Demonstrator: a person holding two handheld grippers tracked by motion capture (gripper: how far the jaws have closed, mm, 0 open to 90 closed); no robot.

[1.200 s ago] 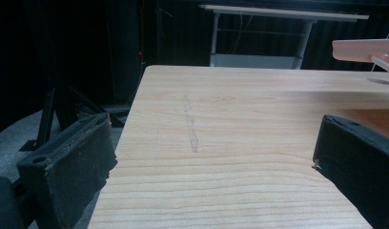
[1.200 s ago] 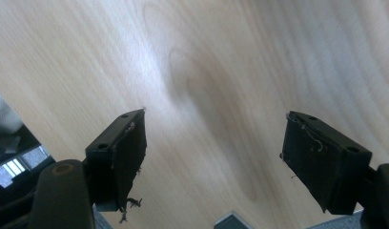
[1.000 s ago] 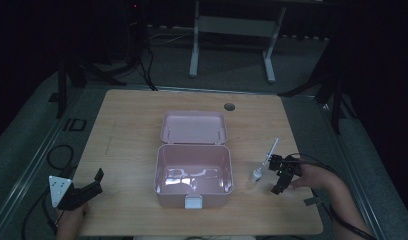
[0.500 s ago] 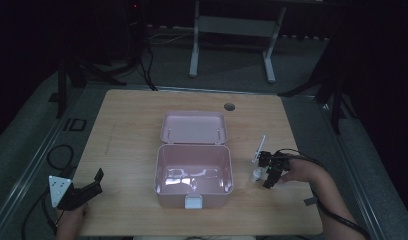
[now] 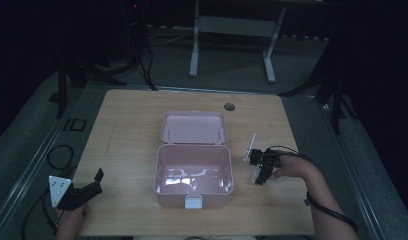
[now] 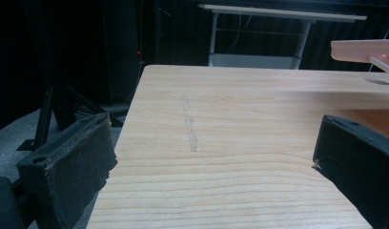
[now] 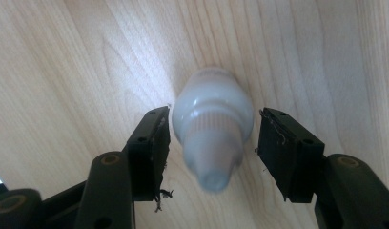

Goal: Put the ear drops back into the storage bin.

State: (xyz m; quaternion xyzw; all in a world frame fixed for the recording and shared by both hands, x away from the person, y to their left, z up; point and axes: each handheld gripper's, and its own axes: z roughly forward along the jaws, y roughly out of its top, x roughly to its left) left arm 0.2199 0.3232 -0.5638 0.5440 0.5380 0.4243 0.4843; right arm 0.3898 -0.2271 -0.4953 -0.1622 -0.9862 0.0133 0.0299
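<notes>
right gripper (image 7: 211,143) half-closed around a small white bottle (image 7: 212,125), pads just short of pinching it

Left gripper (image 6: 207,167) wide apart over bare wooden table (image 6: 240,109), pink box lid (image 6: 364,50) upper right

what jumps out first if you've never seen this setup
The open pink box at the middle of the wooden table, lid folded back and nothing visible inside, draws the eye first. To its right, the right gripper points down over a small white bottle standing on the table; its jaws have just been closing, the left pad about touching, a sliver of gap at the right. The left gripper rests open at the near left corner.
</notes>
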